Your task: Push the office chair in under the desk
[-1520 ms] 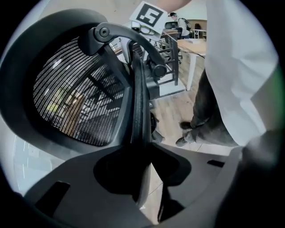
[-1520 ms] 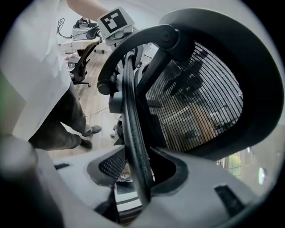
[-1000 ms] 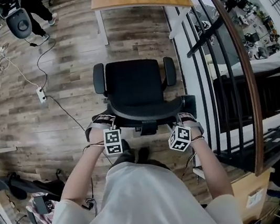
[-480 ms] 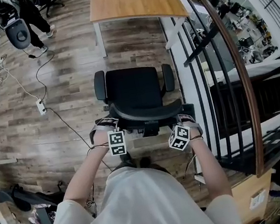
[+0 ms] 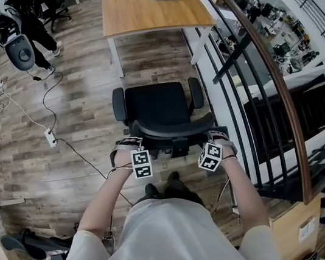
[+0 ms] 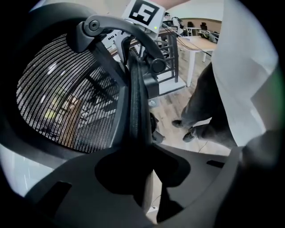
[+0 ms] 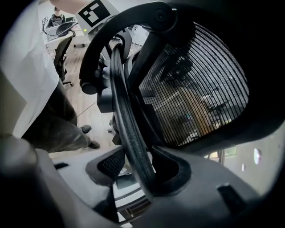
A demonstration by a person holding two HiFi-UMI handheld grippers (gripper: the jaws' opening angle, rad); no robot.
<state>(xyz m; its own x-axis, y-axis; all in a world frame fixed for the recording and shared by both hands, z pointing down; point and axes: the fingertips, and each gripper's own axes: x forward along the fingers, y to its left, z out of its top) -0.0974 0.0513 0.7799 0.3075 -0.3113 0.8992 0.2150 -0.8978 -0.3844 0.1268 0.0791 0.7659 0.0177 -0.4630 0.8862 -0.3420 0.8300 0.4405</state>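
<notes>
The black office chair (image 5: 159, 105) stands on the wood floor, its seat facing the wooden desk (image 5: 151, 5) beyond it. I stand behind its mesh backrest (image 6: 58, 93). My left gripper (image 5: 129, 145) is shut on the backrest's top rim (image 6: 136, 98), which runs straight between its jaws in the left gripper view (image 6: 142, 164). My right gripper (image 5: 213, 139) straddles the same rim (image 7: 122, 102) at the other end. Its jaws have just been opening. In the right gripper view (image 7: 142, 173) the rim lies between them with a gap on its left side.
A black railing with a wooden handrail (image 5: 260, 48) runs close along the chair's right side. Cables and a power strip (image 5: 51, 137) lie on the floor at left. A person and another chair (image 5: 19, 48) are at the far left. The desk's white leg (image 5: 116, 54) stands ahead.
The chair and both grippers have moved forward toward the desk. More of the desk top now shows, and it sits closer to the chair.
</notes>
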